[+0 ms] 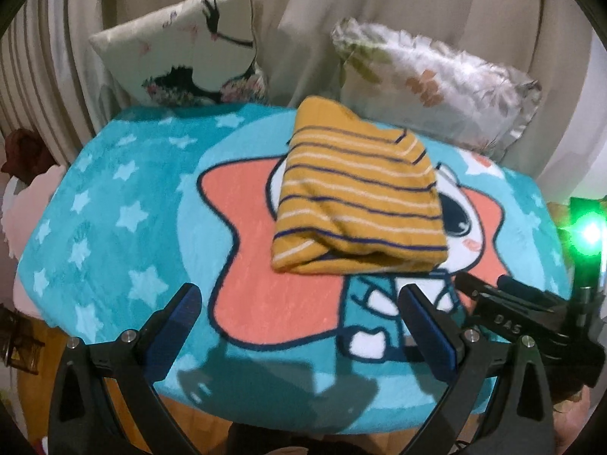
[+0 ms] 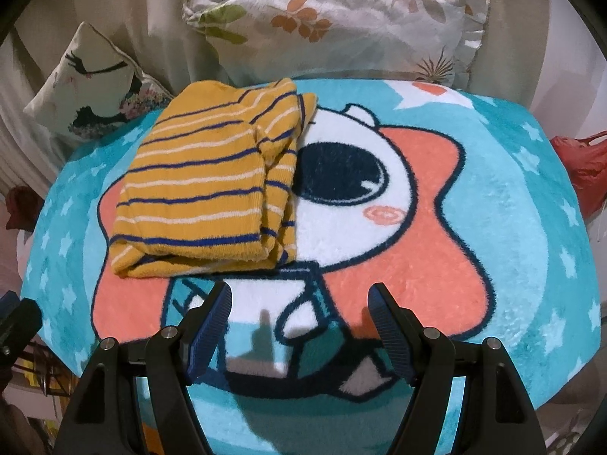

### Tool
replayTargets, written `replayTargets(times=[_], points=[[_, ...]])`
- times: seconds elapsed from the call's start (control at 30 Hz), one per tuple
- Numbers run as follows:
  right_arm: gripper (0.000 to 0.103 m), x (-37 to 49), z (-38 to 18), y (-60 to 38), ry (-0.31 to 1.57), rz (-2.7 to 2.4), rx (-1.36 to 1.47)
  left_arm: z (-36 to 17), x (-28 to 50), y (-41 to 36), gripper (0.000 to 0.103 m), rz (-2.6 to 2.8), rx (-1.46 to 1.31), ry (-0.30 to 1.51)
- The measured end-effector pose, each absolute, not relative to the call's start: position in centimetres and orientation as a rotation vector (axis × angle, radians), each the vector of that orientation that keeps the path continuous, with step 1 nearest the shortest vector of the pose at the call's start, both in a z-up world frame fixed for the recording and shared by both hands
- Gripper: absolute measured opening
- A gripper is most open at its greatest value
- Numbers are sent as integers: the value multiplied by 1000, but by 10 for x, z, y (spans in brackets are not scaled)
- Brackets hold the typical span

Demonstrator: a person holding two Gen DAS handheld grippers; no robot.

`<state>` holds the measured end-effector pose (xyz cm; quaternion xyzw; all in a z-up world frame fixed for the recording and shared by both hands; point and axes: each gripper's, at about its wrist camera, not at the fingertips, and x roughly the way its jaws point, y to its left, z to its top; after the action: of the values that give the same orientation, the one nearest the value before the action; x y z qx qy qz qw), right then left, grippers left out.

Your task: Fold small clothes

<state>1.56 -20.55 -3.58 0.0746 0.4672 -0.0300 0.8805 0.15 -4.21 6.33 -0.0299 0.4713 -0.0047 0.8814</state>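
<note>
**Folded bundle lies ahead of both open grippers**

Ahead of the fingertips in both wrist views, the striped mustard garment (image 1: 358,197) lies on the teal cartoon blanket (image 1: 125,204), already doubled into a compact rectangle with its thick folded edge nearest the fingers. The left gripper (image 1: 299,326) hangs above the blanket with its jaws spread wide and nothing between them; the bundle sits just beyond and slightly toward its right finger, apart from both pads. The right gripper (image 2: 303,322) is likewise wide open and empty, with the garment (image 2: 212,185) beyond and to the outside of its left finger, not touching it.

Judging by the stacked layers, the folding of this piece looks finished or nearly so, and the step in hand seems to be a release and pull-back. A loose flap along the bundle's edge facing the right gripper looks uneven, so the next move may call for tidying that edge or one more fold, pinching through all layers so they do not slide apart. Two cushions, a crane-print pillow (image 1: 182,45) and a floral pillow (image 2: 341,11), stand behind the blanket.
</note>
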Motion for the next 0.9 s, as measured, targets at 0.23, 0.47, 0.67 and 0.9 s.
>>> replayTargets(times=[0.23, 0.47, 0.67, 0.9], points=[[79, 20, -38, -199, 977, -53, 124, 52, 9, -38, 103, 2, -80, 1034], [79, 26, -40, -196, 981, -60, 94, 50, 13, -37, 103, 6, -84, 1044], [79, 30, -39, -195, 978, -65, 90, 45, 17, -37, 103, 10, -93, 1064], [79, 35, -41, -193, 982, -57, 72, 39, 23, -39, 103, 4, -99, 1089]])
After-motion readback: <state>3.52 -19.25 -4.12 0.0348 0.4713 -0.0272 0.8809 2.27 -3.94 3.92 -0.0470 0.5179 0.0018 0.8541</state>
